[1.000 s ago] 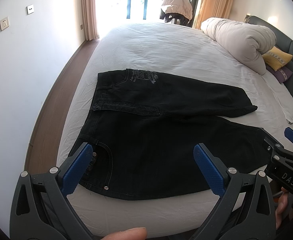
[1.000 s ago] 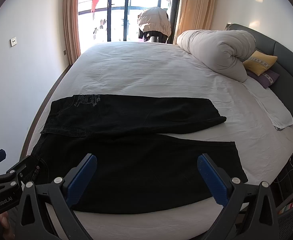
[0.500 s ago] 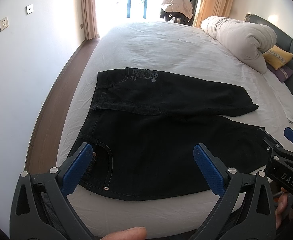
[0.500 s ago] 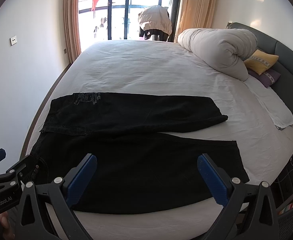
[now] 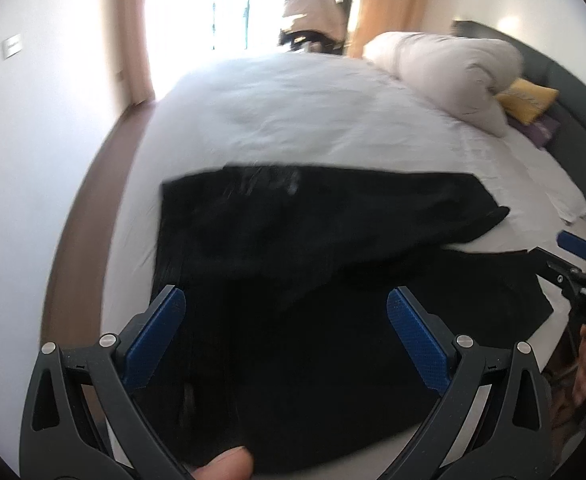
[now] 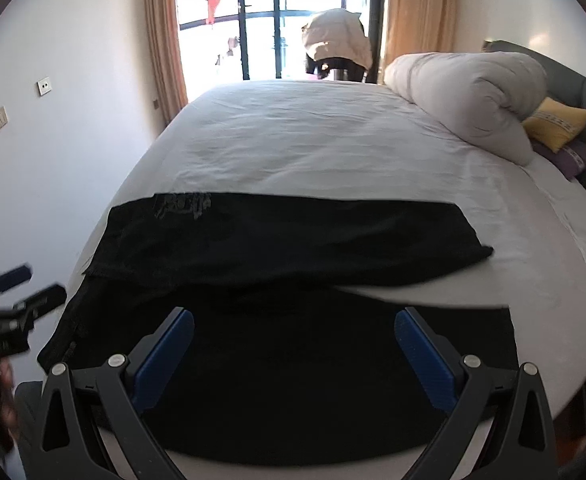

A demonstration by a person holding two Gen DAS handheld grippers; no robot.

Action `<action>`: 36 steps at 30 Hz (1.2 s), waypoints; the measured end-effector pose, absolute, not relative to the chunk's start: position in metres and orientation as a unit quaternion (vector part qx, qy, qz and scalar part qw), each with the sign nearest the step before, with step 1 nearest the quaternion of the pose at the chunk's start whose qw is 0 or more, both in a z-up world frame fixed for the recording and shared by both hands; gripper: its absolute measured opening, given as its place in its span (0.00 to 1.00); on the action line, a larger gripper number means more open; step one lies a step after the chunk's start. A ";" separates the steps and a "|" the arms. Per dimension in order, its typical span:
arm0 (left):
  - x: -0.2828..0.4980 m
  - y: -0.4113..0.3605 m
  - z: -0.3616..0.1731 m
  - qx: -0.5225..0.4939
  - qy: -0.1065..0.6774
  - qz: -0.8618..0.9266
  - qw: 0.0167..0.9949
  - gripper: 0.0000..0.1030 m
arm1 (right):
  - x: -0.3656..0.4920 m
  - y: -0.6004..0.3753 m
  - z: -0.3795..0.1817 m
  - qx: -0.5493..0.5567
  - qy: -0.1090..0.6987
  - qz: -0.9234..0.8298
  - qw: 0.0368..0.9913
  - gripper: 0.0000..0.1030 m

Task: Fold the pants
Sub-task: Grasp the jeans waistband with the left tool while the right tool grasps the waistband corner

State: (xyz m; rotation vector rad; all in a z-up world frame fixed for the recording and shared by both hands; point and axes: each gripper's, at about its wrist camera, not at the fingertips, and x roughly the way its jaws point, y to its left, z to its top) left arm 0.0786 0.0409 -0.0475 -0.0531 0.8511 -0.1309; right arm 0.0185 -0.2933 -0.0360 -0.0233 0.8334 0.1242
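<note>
2 legs of black pants (image 6: 293, 320) spread flat across near half of bed (image 6: 313, 140), waistband to left, hems to right, near leg running along near mattress edge, far leg angled slightly away so a wedge of white sheet shows between hems. Nothing folded yet, by the look of it.

Left tool (image 5: 285, 336) hovering over waistband end, blue pads wide apart, nothing between them; view badly smeared, so contact with cloth impossible to confirm. Right tool (image 6: 293, 344) hovering over near leg toward hem end, pads likewise spread, gripping nothing. Each tool visible at edge of other's view.

Likely next: pinching near edge at waist and hem, then carrying near leg over far leg.

Risks from here:
- Grabbing only top layer of denim, leaving back layer behind and producing a twisted fold.
- Catching bed sheet together with cloth, since near leg lies right at mattress edge, dragging sheet upward.
- Uneven lift between 2 ends, leaving legs misaligned because far leg already sits at an angle.
- Heavy, stiff denim slipping from a shallow pinch and sliding off near edge to floor.

Farther out: rolled white duvet (image 6: 469, 96) at far right, yellow pillow (image 6: 557, 124) beside it, both well apart from pants; bright window (image 6: 277, 20) with curtains beyond bed.
</note>
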 end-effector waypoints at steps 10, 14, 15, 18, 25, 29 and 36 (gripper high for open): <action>0.281 0.089 -0.082 0.114 0.463 -0.121 0.870 1.00 | 0.126 -0.283 -0.059 -0.076 0.406 0.158 0.897 0.88; 0.342 0.092 -0.115 0.177 0.502 -0.177 0.827 0.99 | 0.163 -0.270 -0.082 -0.114 0.412 0.220 0.877 0.80; 0.357 0.093 -0.125 0.187 0.515 -0.189 0.815 0.99 | 0.171 -0.269 -0.087 -0.115 0.415 0.231 0.872 0.80; 0.386 0.093 -0.149 0.184 0.557 -0.221 0.780 0.90 | 0.194 -0.265 -0.103 -0.120 0.427 0.255 0.859 0.75; 0.428 0.100 -0.199 0.170 0.614 -0.245 0.731 0.75 | 0.226 -0.257 -0.122 -0.129 0.434 0.286 0.845 0.72; 0.433 0.102 -0.205 0.158 0.617 -0.256 0.727 0.35 | 0.239 -0.248 -0.129 -0.140 0.438 0.301 0.835 0.67; 0.400 0.088 -0.194 0.191 0.570 -0.254 0.758 0.07 | 0.264 -0.223 -0.128 -0.146 0.433 0.318 0.831 0.60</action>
